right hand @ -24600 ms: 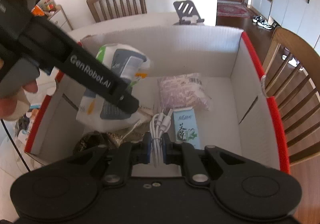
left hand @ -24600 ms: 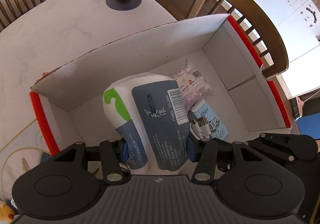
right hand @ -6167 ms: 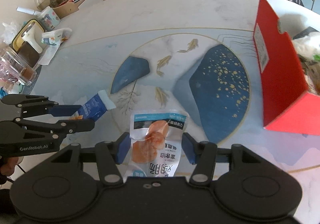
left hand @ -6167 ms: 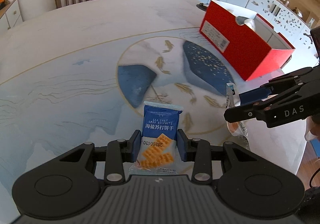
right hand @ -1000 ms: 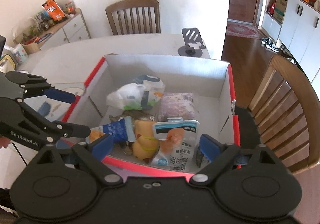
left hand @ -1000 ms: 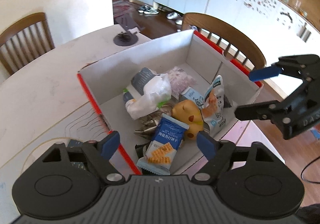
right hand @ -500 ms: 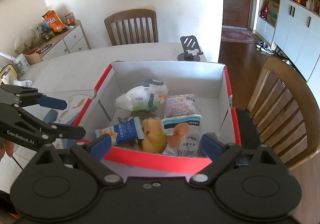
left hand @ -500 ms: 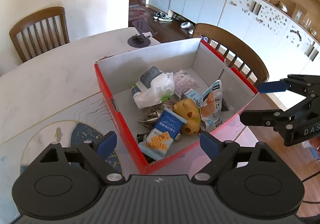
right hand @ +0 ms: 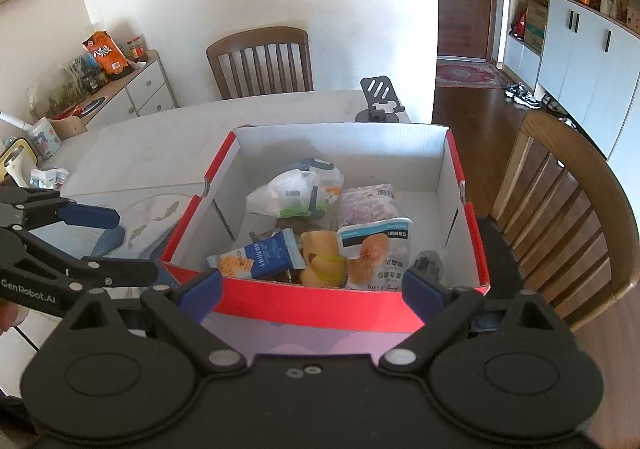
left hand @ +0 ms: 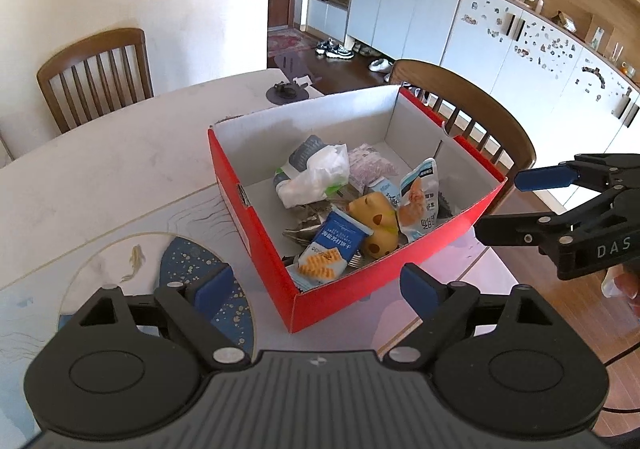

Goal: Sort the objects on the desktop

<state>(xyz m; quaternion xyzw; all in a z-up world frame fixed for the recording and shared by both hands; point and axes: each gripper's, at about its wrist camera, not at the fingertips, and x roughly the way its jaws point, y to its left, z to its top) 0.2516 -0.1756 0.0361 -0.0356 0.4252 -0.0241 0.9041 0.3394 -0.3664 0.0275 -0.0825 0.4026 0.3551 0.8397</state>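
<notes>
The red cardboard box (left hand: 272, 233) (right hand: 320, 305) stands on the table near its right edge. Inside lie a blue biscuit packet (left hand: 332, 249) (right hand: 260, 255), a yellow toy (left hand: 376, 225), a white-and-orange snack pouch (left hand: 420, 201) (right hand: 376, 249), a white plastic-wrapped pack (left hand: 316, 173) and a pink packet (left hand: 368, 165). My left gripper (left hand: 314, 287) (right hand: 120, 245) hangs open and empty, above and in front of the box's near corner. My right gripper (right hand: 310, 289) (left hand: 516, 205) is open too, holding nothing, just before the box's near wall.
A dark phone stand (left hand: 288, 91) (right hand: 380, 101) sits on the table behind the box. Wooden chairs (left hand: 96, 77) (right hand: 568, 209) stand at the far side and close to the box's right. The table edge (left hand: 424, 329) runs just past the box. A cluttered sideboard (right hand: 100, 97) is far left.
Both grippers have pulled back and a little up from the box, which now looks smaller and farther. The left jaws have widened slightly. The packets stay in the box.
</notes>
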